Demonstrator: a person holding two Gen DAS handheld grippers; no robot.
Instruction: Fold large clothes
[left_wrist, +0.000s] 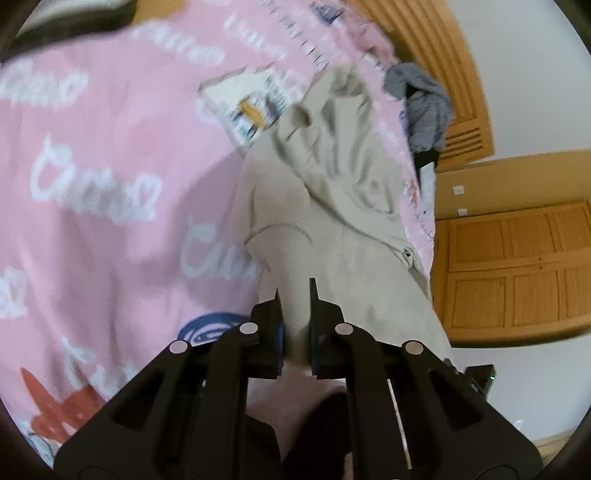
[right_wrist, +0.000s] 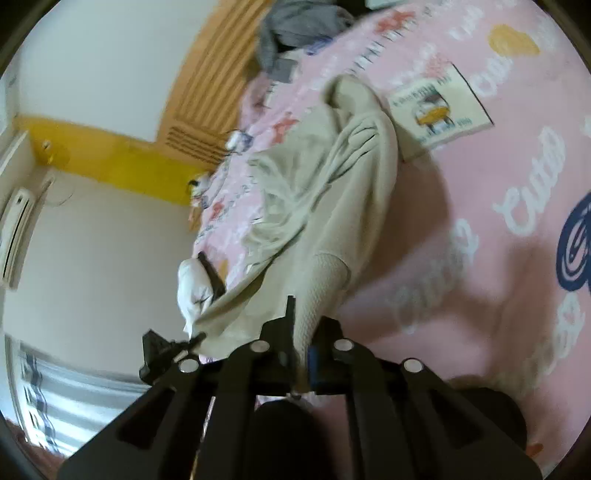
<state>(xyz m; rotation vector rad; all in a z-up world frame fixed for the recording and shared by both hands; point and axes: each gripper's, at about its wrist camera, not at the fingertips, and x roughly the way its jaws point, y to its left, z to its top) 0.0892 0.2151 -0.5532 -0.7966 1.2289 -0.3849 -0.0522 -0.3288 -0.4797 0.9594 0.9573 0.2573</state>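
Observation:
A large beige garment (left_wrist: 332, 192) lies bunched and stretched across a pink bedspread (left_wrist: 110, 166). My left gripper (left_wrist: 294, 291) is shut on a ribbed edge of the garment and holds it lifted. In the right wrist view the same beige garment (right_wrist: 332, 192) runs away from me over the pink bedspread (right_wrist: 480, 229). My right gripper (right_wrist: 301, 314) is shut on another ribbed edge of it. The left gripper (right_wrist: 173, 347) shows at the lower left of that view, holding the cloth's far corner.
A printed card or booklet (left_wrist: 247, 110) lies on the bedspread beside the garment, also in the right wrist view (right_wrist: 439, 110). A grey garment (left_wrist: 424, 107) is heaped near the wooden headboard (left_wrist: 443, 55). Wooden cabinet doors (left_wrist: 517, 266) stand to the right. An air conditioner (right_wrist: 16, 236) hangs on the wall.

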